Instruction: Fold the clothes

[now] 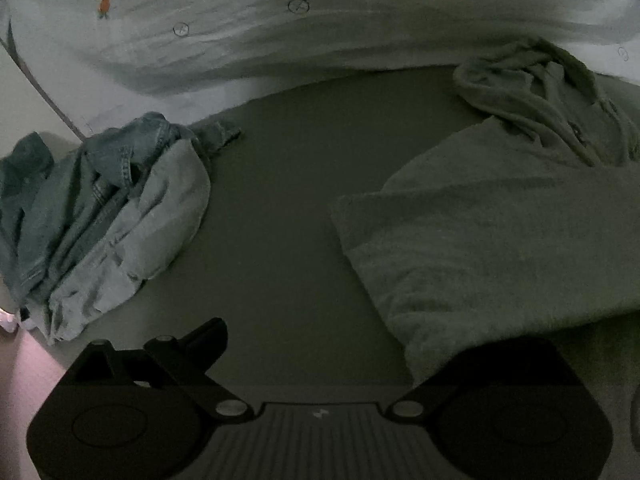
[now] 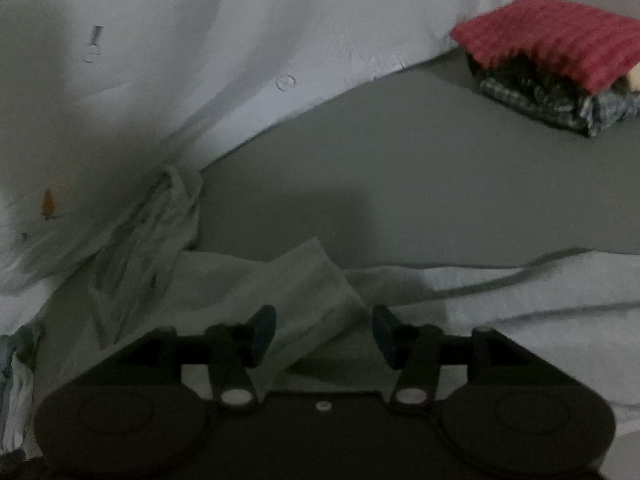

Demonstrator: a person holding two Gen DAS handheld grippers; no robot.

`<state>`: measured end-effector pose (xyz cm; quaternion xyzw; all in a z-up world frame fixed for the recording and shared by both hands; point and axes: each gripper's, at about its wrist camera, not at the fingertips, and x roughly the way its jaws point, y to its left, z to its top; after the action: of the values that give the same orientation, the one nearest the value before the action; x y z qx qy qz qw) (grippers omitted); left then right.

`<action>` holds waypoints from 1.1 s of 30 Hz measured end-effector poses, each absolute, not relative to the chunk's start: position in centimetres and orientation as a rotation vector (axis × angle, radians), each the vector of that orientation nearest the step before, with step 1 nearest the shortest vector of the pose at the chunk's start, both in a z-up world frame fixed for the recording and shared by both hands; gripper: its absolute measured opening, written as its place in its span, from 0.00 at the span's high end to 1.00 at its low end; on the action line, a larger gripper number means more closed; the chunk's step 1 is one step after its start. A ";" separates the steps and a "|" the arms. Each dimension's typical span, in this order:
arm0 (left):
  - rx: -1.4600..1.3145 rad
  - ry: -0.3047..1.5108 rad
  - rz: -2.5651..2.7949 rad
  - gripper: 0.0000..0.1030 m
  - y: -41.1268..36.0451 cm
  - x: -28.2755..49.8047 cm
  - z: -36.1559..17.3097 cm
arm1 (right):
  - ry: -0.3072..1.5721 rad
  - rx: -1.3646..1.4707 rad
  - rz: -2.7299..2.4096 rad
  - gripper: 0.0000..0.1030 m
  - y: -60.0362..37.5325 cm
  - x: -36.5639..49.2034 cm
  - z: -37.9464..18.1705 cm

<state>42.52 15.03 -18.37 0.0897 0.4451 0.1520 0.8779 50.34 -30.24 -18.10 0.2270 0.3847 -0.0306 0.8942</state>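
Now the hoodie [image 1: 500, 232], pale green, lies on the bed [image 1: 280, 208] from 2 to 4 o'clock in the left wrist view, its body doubled over, the hood and drawcords bunched at 1 o'clock. A denim shirt [image 1: 100, 216] sits crumpled at 9 o'clock, well apart from it. A white quilt [image 1: 280, 32] with carrot prints runs across 12 o'clock.

Left gripper [image 1: 320, 360]: one finger shows at the lower left, but the other is hidden behind the hoodie's near edge. I cannot tell whether it is open or holding the edge.

Right gripper [image 2: 324, 332]: jaws stand apart, pads [image 2: 264, 330] clear of the cloth. A corner of the hoodie lies below and between them, not pinched. At 2 o'clock in this view a red towel [image 2: 560, 40] rests on a folded plaid piece [image 2: 560, 108].

Handling, my judgement: fleece-like knit, soft, limp, fairly thick and moderately heavy for a garment. It should not slip in the pads, but it will sag and drag on the sheet. Best hold is a hem or cuff edge, pinching all layers. Avoid the drawcords, which would pull loose alone.
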 end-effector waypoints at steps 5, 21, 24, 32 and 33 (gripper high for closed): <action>0.148 0.960 0.140 0.04 15.9 42.4 -16.3 | 0.768 0.505 0.081 0.90 -29.7 51.2 -18.0; 0.335 1.017 -0.152 0.00 12.9 42.7 -15.6 | 0.711 0.500 0.092 0.93 -31.2 48.1 -15.4; 0.088 0.992 -0.145 0.00 14.7 42.5 -15.3 | 0.724 0.496 0.093 0.93 -31.1 47.9 -15.6; -0.470 0.897 0.050 0.01 22.2 43.7 -15.8 | 0.733 0.527 0.082 0.93 -31.5 47.6 -15.9; -0.455 0.910 0.069 0.04 22.1 44.5 -16.2 | 0.731 0.535 0.082 0.93 -31.6 47.6 -16.0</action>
<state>44.50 22.14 -16.16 -0.2178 0.4357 0.0332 0.8727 47.63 -31.56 -15.95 0.2583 0.3531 0.0396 0.8983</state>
